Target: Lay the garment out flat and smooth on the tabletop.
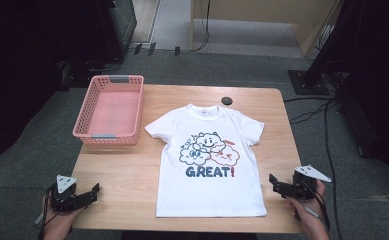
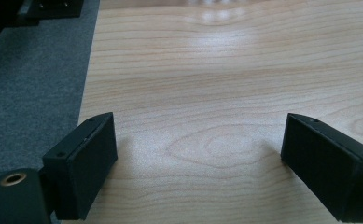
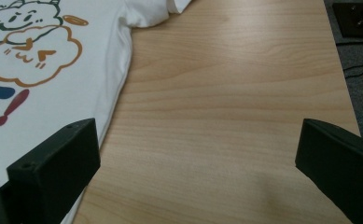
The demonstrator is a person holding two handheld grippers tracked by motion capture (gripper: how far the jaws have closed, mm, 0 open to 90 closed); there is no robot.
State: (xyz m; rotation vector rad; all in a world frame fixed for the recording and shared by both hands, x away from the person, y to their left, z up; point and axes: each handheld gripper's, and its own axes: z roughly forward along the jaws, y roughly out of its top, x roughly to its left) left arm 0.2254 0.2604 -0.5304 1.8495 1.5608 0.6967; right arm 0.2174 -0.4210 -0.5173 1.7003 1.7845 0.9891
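White printed cotton T-shirt (image 1: 209, 160) lies flat on wooden table (image 1: 127, 175); left gripper (image 1: 84, 196) and right gripper (image 1: 278, 186), wide open, empty, should probably grasp hem corners evenly.

My high view looks down on the whole table (image 1: 152, 165). My left gripper view sits low, close to bare wood. My right gripper view, also low, shares the shirt (image 3: 53, 70) with it.
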